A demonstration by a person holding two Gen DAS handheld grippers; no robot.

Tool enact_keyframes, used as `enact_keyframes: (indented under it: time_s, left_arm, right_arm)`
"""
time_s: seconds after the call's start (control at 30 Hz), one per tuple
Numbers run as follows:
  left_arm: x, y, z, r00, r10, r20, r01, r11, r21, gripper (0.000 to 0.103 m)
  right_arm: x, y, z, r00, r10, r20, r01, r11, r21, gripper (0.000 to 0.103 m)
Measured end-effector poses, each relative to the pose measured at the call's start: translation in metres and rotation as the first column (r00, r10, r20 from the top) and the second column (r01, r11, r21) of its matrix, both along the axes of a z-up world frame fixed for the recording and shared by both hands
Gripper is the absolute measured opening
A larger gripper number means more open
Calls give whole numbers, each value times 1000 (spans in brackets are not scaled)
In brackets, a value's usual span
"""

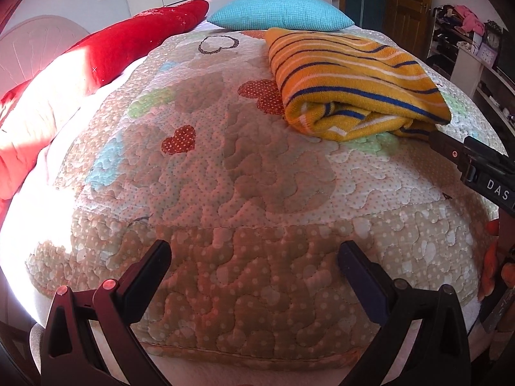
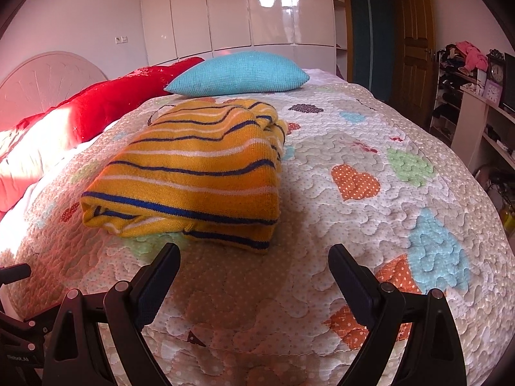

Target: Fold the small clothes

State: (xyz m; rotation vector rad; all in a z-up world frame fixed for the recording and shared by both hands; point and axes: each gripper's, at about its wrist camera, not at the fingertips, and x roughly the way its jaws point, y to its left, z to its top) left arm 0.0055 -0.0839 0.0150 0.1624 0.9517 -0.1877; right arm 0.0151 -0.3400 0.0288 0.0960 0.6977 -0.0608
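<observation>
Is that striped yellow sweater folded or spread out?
Folded: the sweater lies as a compact bundle on the quilt, with stacked layers showing along its near edge.

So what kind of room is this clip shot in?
A home bedroom, most likely: a bed under a heart-print quilt with a headboard and pillows, and glossy wardrobe doors behind. A folded striped top lies on the quilt.
</observation>
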Motion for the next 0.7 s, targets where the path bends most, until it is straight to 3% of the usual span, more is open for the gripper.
enact_keyframes:
  time_s: [0.4,0.7]
  left_arm:
    - [19,-5,-12,998,-49,29,49,999,-22,103]
    - [16,2,-19,997,-42,64,49,994,-97,103]
  right_arm:
    - [11,-10,-11,996,-40,-79,42,999,30,96]
    - [10,-12,-12,993,-84,-82,86,996,15,96]
